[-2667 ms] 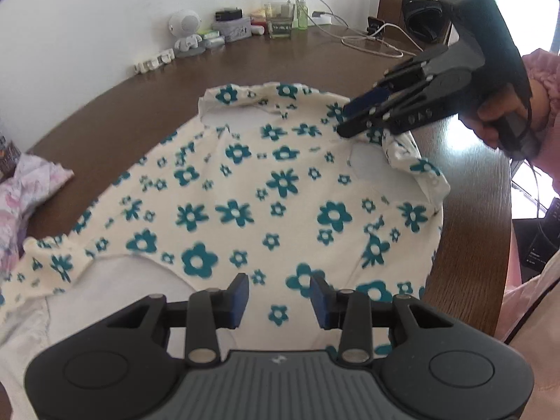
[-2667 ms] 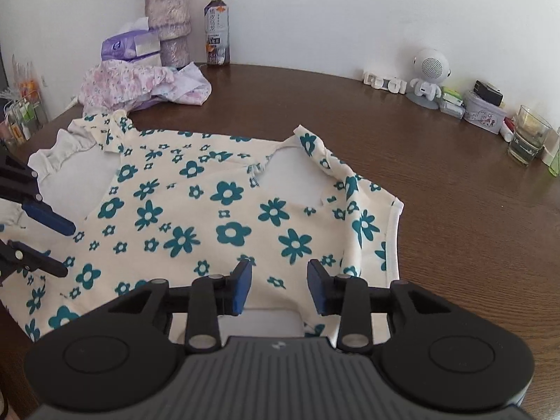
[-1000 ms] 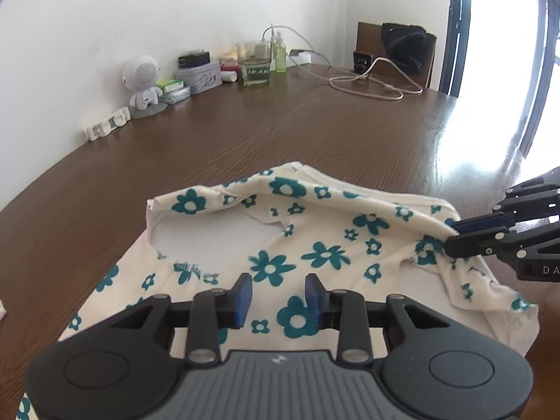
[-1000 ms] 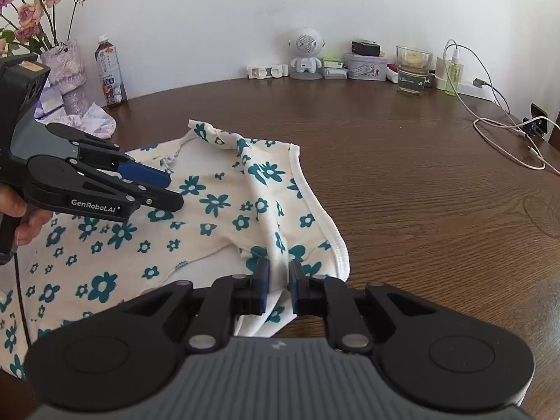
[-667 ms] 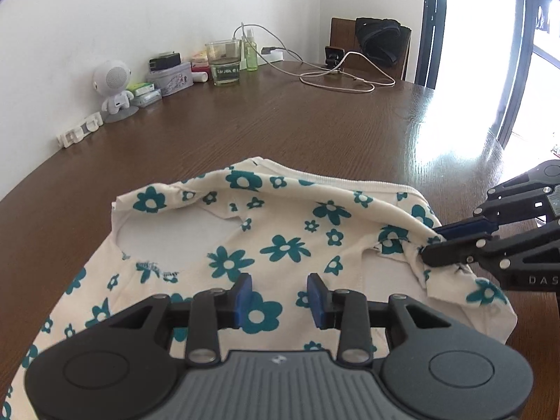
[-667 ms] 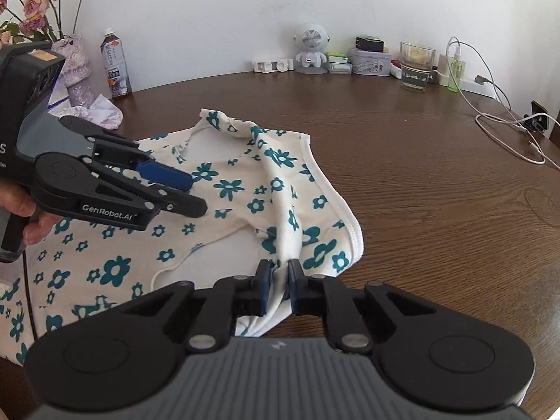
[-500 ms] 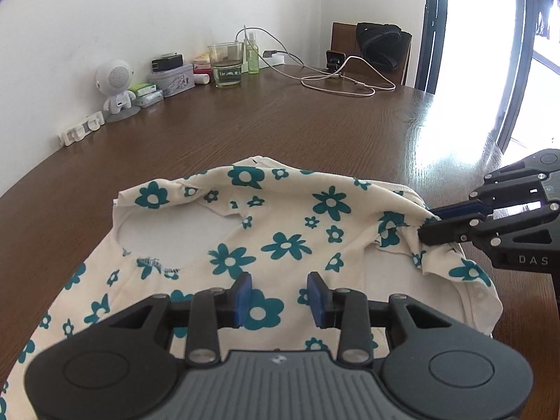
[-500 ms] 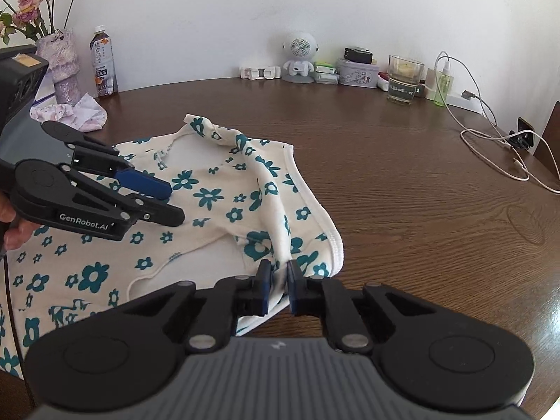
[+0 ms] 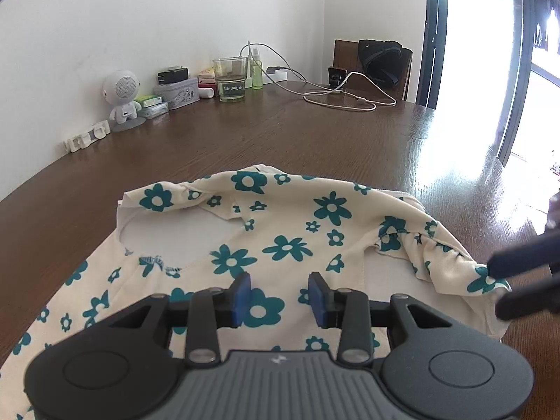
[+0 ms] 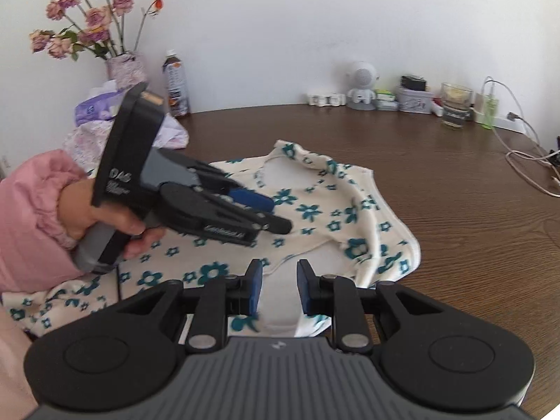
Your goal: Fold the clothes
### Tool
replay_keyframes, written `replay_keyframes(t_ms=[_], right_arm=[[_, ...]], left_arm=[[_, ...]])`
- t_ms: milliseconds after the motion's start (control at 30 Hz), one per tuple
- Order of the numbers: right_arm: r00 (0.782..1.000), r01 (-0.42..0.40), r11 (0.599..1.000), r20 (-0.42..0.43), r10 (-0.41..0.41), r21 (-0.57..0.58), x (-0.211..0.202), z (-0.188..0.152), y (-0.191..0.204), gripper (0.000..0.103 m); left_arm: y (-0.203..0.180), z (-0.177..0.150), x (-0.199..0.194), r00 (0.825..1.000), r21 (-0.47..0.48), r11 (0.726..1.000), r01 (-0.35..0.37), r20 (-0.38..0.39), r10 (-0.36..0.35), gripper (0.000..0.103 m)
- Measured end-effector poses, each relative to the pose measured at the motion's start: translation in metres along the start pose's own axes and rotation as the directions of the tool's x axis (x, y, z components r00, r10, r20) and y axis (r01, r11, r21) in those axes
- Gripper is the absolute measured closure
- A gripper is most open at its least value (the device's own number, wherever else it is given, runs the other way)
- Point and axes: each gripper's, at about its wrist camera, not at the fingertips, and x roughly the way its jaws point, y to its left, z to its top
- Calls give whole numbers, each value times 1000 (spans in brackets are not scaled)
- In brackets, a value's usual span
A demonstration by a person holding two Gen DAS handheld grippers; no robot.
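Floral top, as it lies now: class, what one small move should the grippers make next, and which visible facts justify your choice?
Probably close the left gripper on the floral top near its neckline. Both grippers stand open and hold nothing. The right gripper hangs above the ruffled sleeve, which lies bunched on the table. The top is spread out, not yet folded, so a fresh grip seems needed.

— What's holding everything?
— A dark brown wooden table (image 10: 455, 189), set against a white wall.
— And on it?
— A cream shirt (image 9: 280, 231) with teal flowers lies spread at the near side. Along the wall: a small white robot figure (image 10: 362, 85), a tin (image 10: 413, 99), a glass (image 10: 455, 110), a white cable (image 9: 343, 99), a bottle (image 10: 176, 84) and a vase (image 10: 126, 66) of flowers.
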Motion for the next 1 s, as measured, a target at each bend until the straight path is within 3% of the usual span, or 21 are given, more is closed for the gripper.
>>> replay_keyframes(t_ms=[100, 267, 400, 533, 733, 1000], right_arm=[[999, 2, 1000, -50, -2, 11, 10, -9, 7, 81], [996, 29, 999, -83, -28, 22, 15, -23, 11, 83], [995, 66, 997, -80, -62, 39, 18, -31, 13, 83], [996, 79, 996, -46, -77, 43, 10, -34, 19, 82], [997, 72, 997, -20, -71, 33, 7, -35, 28, 82], [997, 76, 997, -11, -75, 29, 13, -45, 27, 82]], left_arm=[[5, 3, -9, 1000, -28, 999, 24, 4, -23, 68], [2, 16, -51, 995, 43, 997, 62, 75, -65, 71], [-22, 5, -63, 983, 133, 974, 185, -18, -184, 71], [-48, -27, -57, 969, 174, 956, 237, -115, -219, 80], [-61, -36, -52, 977, 213, 957, 194, -130, -169, 82], [-66, -50, -73, 985, 207, 964, 166, -85, -151, 81]])
